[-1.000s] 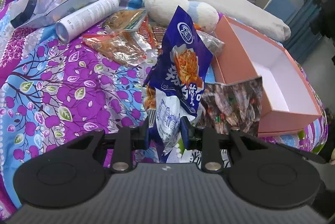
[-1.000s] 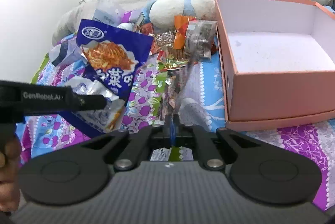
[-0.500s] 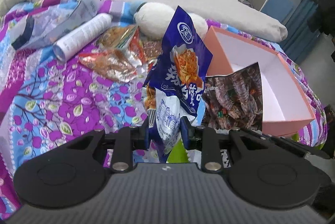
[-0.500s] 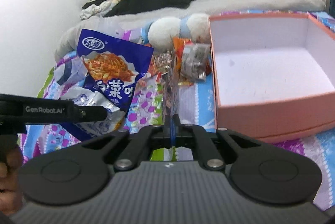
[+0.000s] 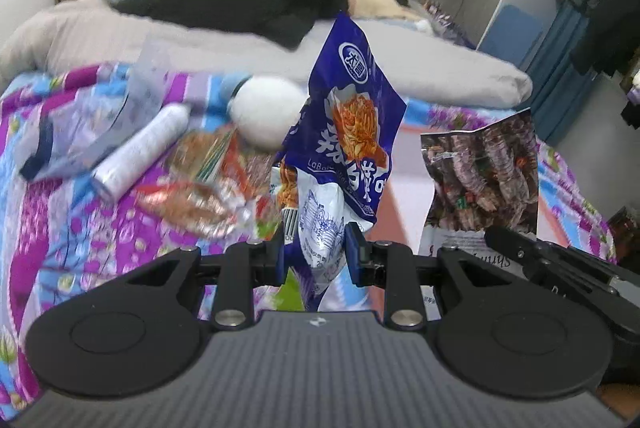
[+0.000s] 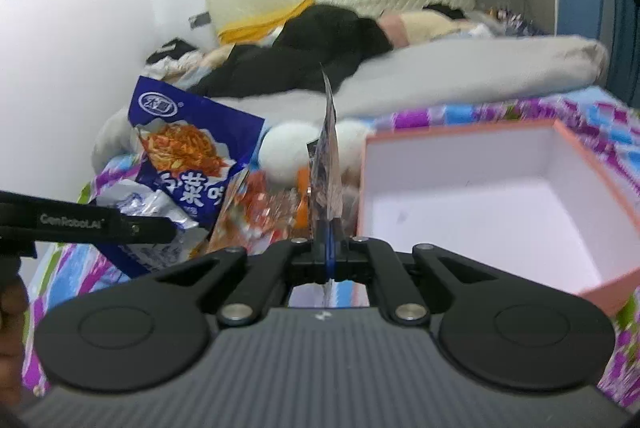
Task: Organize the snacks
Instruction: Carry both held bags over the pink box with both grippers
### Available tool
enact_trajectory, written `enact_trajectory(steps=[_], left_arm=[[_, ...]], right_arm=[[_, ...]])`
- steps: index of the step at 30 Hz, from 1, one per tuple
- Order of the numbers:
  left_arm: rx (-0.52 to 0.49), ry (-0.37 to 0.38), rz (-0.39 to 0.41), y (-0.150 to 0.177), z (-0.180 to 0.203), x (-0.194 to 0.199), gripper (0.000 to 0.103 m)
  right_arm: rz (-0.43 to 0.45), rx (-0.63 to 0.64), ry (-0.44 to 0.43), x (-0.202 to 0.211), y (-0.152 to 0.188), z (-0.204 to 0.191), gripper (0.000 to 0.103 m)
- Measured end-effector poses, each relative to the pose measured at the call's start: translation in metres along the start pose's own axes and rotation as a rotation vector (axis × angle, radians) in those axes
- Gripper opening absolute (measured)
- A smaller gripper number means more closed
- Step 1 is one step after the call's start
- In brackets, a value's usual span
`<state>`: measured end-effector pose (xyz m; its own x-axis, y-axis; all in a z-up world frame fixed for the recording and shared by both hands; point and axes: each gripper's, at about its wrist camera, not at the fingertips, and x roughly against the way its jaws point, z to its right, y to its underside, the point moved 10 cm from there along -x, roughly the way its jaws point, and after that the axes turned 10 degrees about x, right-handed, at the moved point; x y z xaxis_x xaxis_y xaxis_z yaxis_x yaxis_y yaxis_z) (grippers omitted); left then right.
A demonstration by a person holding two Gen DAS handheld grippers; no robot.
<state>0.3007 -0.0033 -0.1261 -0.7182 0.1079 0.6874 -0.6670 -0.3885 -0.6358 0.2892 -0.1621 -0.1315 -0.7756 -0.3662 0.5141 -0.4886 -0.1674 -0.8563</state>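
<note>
On the bed: 2 snack packets are held up above a purple flowered sheet (image 5: 80,228); more snacks lie in a loose pile (image 5: 200,188) at centre left of the left view.
Left gripper (image 5: 316,254): clamped on the crumpled white lower end of a blue packet (image 5: 352,124), which stands upright at frame centre.
Right gripper (image 6: 329,254): pressed together on a thin photo-printed packet (image 6: 326,164), seen edge-on.
Box (image 6: 600,168): pink card outside, white inside, open and empty, at the right of the right view.
Risk: glossy foil could slip from either pinch, since each grip takes only the packet's edge.
Risk: a floppy packet may catch on the box rim and fall outside.
Textures: crinkled foil, stiff card, soft bedding.
</note>
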Motion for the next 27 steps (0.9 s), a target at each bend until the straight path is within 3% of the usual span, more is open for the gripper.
enact_trajectory(steps=[6,13,18,27], left_arm=[[-0.036,0.048,0.027,-0.028,0.043,0.0,0.032],[-0.075,0.099,-0.004,-0.037,0.097,-0.029,0.032],[-0.094,0.115,-0.055,-0.031,0.128,-0.07,0.032],[-0.133,0.099,-0.18,-0.005,0.148,-0.152,0.032]], right_arm=[[0.05,0.004,0.047,0.009,-0.032,0.029,0.003],[0.067,-0.017,0.098,0.008,-0.048,0.076,0.003],[0.027,-0.059,0.128,-0.01,-0.035,0.114,0.003],[-0.088,-0.089,0.178,-0.056,0.006,0.163,0.003]])
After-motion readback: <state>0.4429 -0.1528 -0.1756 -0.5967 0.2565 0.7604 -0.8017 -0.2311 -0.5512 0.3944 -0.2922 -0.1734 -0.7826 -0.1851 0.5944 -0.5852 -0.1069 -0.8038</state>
